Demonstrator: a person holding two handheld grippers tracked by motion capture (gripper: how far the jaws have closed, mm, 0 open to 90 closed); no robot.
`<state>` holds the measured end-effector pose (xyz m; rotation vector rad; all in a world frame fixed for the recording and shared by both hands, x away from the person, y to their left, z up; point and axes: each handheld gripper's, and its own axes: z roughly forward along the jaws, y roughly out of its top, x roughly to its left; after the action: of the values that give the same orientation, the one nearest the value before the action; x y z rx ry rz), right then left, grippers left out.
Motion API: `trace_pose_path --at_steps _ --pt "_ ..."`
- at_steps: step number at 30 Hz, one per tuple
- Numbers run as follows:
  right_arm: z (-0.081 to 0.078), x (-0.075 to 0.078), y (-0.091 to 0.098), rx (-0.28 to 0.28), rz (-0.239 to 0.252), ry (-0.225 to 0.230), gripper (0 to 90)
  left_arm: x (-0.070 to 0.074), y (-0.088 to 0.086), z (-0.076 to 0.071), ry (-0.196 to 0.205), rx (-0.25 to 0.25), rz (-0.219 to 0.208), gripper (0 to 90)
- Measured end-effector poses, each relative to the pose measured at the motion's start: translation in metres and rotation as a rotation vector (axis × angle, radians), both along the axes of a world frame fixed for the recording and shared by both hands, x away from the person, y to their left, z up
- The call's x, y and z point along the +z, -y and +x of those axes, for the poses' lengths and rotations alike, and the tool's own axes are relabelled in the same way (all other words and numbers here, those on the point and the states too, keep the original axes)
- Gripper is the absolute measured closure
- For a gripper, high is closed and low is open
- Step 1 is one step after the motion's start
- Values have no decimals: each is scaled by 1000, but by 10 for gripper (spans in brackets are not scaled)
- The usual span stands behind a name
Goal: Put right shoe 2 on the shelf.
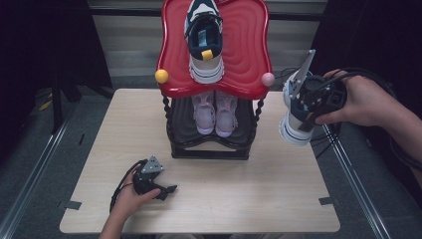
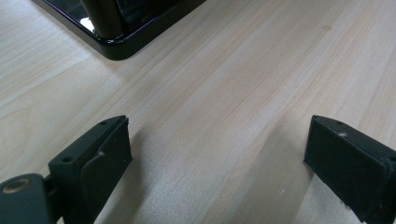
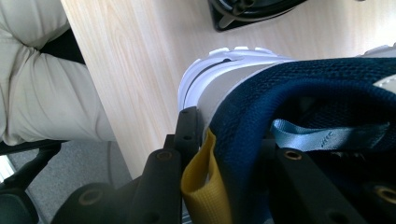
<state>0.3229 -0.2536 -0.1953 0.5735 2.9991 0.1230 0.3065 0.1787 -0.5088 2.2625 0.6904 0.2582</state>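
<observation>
High view: right gripper (image 1: 304,117) clamps navy-white sneaker (image 1: 294,130) by its heel collar, held off the table beside the shoe rack (image 1: 211,147), likely to join its mate (image 1: 204,42) on the red top shelf (image 1: 249,50). Left gripper (image 1: 166,190) rests on table (image 1: 249,189), jaws apart, nothing between them, just waiting.

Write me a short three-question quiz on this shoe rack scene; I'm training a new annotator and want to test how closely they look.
1. True or false: the right hand-held gripper is shut on the heel collar of a navy and white sneaker.
2. Which shoes stand on the black lower shelf of the rack?
A. the pink sneakers
B. brown boots
C. nothing
3. Fill in: the left hand-held gripper lies over the wooden table with its jaws ____.

Key:
1. True; its jaws clamp the collar beside the yellow pull tab.
2. A; the matching navy sneaker sits on the red top tray.
3. open, with nothing between them.
</observation>
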Motion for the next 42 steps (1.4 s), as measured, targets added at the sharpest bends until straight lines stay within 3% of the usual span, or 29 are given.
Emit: trace_pose_path --at_steps 28,42 --pt "12 77 -9 20 -18 106 717 0 0 0 3 -3 2 66" --pt "22 103 -18 32 -24 142 717 0 0 0 2 0 0 66"
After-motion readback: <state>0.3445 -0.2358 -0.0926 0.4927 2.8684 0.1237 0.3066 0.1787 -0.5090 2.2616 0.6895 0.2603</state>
